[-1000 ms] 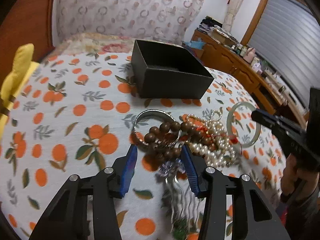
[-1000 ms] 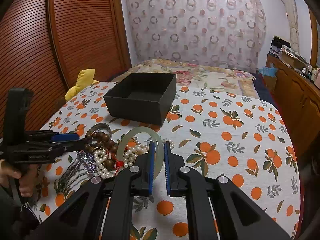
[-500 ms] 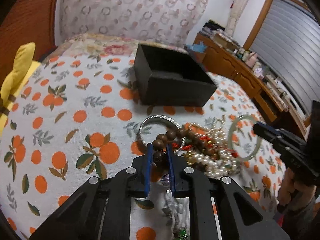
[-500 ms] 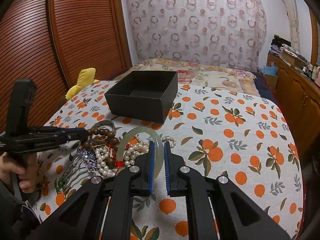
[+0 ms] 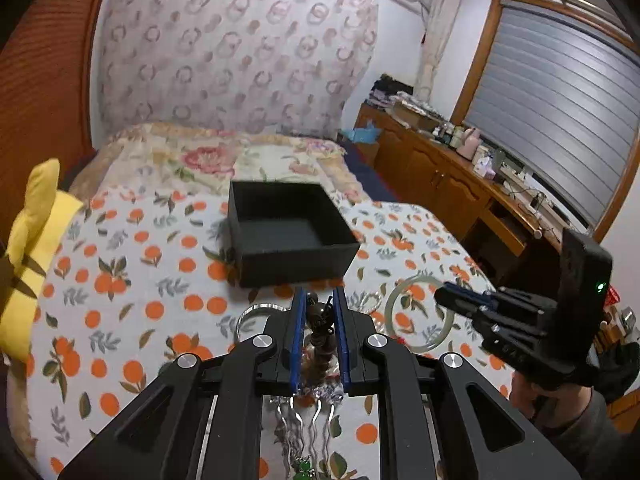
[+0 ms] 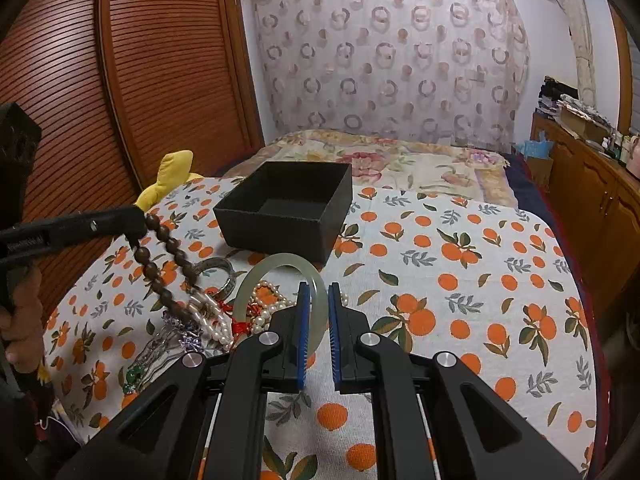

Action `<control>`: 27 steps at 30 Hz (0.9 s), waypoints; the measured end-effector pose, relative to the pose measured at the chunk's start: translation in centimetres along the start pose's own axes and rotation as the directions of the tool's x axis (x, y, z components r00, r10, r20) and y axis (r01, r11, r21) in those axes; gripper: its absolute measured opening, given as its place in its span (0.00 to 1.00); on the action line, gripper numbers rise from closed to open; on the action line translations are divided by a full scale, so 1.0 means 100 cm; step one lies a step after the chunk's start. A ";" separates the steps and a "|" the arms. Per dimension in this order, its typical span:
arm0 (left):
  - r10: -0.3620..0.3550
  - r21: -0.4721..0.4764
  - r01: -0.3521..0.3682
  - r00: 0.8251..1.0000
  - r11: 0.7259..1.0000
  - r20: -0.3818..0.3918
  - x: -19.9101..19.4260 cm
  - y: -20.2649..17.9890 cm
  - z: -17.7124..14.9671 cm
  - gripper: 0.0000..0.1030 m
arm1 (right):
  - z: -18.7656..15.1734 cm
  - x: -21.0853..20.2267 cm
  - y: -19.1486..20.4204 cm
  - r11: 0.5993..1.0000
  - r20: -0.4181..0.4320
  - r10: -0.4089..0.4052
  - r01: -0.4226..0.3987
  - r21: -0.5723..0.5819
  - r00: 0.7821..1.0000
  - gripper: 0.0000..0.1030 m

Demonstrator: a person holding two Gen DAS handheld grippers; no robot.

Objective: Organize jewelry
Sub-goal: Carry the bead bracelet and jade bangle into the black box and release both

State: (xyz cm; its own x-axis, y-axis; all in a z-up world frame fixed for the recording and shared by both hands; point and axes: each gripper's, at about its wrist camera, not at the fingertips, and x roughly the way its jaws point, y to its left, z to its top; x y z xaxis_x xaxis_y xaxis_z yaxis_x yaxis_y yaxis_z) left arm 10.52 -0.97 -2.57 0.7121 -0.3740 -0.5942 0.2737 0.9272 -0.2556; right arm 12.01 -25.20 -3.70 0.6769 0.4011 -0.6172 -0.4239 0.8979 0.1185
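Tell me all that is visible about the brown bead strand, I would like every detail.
The brown bead strand is a loop of round, glossy dark brown beads that look wooden. The left gripper is shut on its upper end, so the two sides hang slanting down to the bed. The lower end lies in the jewelry pile, among pearls, beside a silver bangle. In the left wrist view a few beads sit between the blue pads.

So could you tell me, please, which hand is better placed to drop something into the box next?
Left. The left gripper holds the beads raised off the bedspread, pointing at the box. The right gripper holds the bangle low by the jewelry pile.
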 end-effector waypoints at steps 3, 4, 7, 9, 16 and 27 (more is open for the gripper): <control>0.007 0.014 -0.007 1.000 1.000 0.025 -0.010 -0.003 0.007 0.12 | 0.001 0.000 0.000 1.000 0.002 0.001 -0.001 0.000 1.000 0.10; 0.009 0.018 -0.010 0.999 1.000 0.034 -0.013 -0.003 0.010 0.12 | 0.001 -0.001 0.000 1.000 0.002 0.001 -0.001 0.001 1.000 0.10; 0.019 0.024 -0.020 0.998 1.000 0.053 -0.021 -0.003 0.018 0.12 | 0.002 -0.001 0.000 1.000 0.005 0.004 -0.004 0.000 1.000 0.10; 0.031 0.029 -0.032 0.997 0.999 0.064 -0.023 -0.002 0.022 0.12 | 0.005 -0.001 0.001 1.000 0.008 0.003 -0.003 -0.001 1.000 0.10; 0.053 0.030 -0.055 0.995 0.998 0.079 -0.019 0.004 0.037 0.12 | 0.024 0.003 0.003 1.000 0.029 -0.006 0.006 -0.018 1.000 0.10; 0.090 0.054 -0.097 0.989 0.994 0.113 -0.009 0.004 0.075 0.12 | 0.080 0.048 -0.005 0.999 0.048 -0.035 0.035 0.002 0.998 0.10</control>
State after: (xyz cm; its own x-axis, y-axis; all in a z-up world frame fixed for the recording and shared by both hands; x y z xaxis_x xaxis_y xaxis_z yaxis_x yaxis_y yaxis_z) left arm 14.87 -0.09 3.61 0.8023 -0.2840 -0.5251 0.2377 0.9588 -0.1553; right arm 20.23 -22.24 -0.52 0.7193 0.3778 -0.5829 -0.3990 0.9116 0.0986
